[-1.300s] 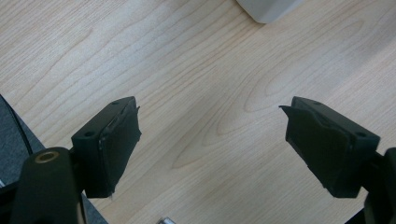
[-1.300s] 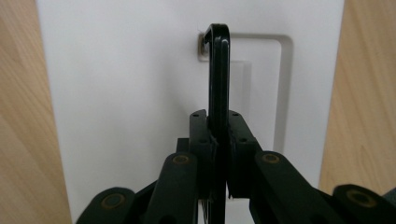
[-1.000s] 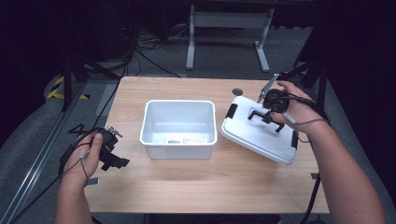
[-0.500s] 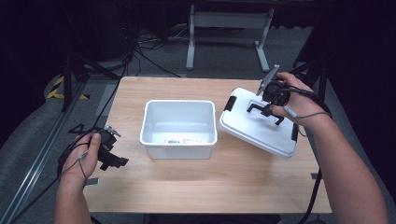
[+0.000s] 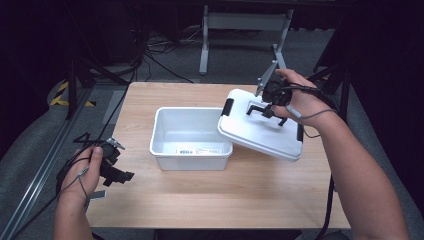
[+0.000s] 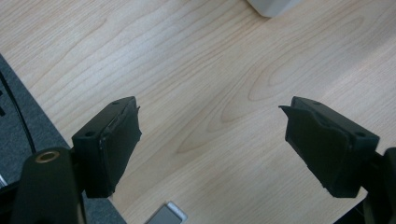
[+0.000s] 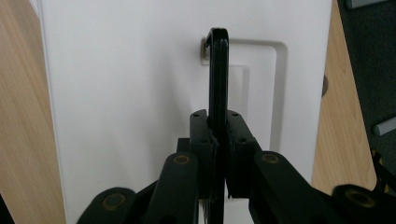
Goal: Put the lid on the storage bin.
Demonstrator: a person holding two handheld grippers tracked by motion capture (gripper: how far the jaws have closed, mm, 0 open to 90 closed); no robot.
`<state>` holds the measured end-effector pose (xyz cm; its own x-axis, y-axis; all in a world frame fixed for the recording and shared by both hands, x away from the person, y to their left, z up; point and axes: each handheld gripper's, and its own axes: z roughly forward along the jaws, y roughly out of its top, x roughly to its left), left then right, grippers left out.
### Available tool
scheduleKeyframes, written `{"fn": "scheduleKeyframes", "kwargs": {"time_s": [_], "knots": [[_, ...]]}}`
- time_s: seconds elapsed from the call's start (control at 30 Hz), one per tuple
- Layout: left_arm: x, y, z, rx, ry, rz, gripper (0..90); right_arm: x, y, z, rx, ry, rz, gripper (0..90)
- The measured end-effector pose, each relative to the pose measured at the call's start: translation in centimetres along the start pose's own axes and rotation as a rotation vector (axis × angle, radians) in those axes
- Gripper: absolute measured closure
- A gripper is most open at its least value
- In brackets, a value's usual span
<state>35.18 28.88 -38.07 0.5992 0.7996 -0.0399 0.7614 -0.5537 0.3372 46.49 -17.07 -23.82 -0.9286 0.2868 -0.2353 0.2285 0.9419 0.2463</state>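
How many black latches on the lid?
2. One latch sits on the lid's left end, overhanging the white bin; the other latch is on the opposite end near the person's wrist. The right gripper clamps the black handle between them.

We can read no text, brand or number here. The one printed item is a white label (image 5: 192, 150) on the near outer wall of the white bin (image 5: 165, 150) (it seems to carry a barcode and small print), but its marks are too small and blurred to make out.
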Motion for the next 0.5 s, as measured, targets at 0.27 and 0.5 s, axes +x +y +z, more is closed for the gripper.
{"fn": "scheduleKeyframes", "kwargs": {"time_s": [0.27, 0.5], "knots": [[0.2, -0.1, -0.2, -0.010, 0.005, 0.002, 18.4, 1.1, 5.1, 0.8, 0.019, 0.009, -0.100, 84.8], [0.3, 0.1, 0.0, -0.012, -0.009, 0.003, 18.4, 2.3, 9.1, 1.4, 0.015, 0.031, -0.159, 84.7]]}}
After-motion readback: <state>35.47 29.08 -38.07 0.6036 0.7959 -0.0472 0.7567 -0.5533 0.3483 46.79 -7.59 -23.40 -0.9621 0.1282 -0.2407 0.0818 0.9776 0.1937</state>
